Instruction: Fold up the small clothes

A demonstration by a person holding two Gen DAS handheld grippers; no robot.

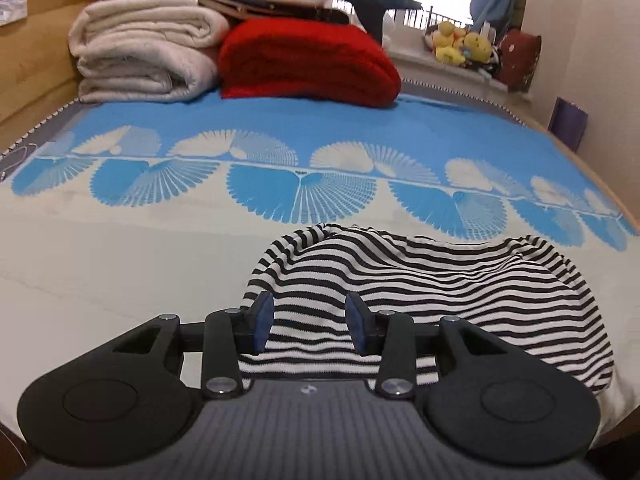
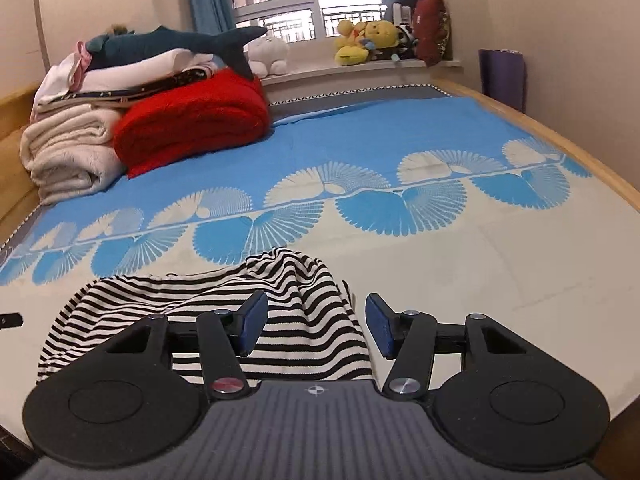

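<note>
- On the bed's near, cream-coloured end lies the striped garment, a small black-and-white piece bunched into a soft mound instead of lying flat.
- We've got the left gripper hovering over its left part. The jaws stand partly apart with stripes showing between the blue pads, but the pads don't press on the cloth, so nothing is held.
- Same story on the other side: the right gripper sits over the garment's right edge, jaws a bit wider, and nothing is pinched there either.
- Our guess is the cloth is humped because it's been doubled over on itself. The far edge looks rolled and puffy, so the fold seems only partly tidy.
- Both tools point down and forward along the bedspread, which makes sense for reaching the near hem from our edge of the bed.
- Stuff at the far end is well apart from the work area: a red blanket, a cream blanket beside it, and a plush shark on top of the stack.
- Next up, we reckon the mound needs flattening or one more fold, and loose knit like this will probably sag and slip.
</note>
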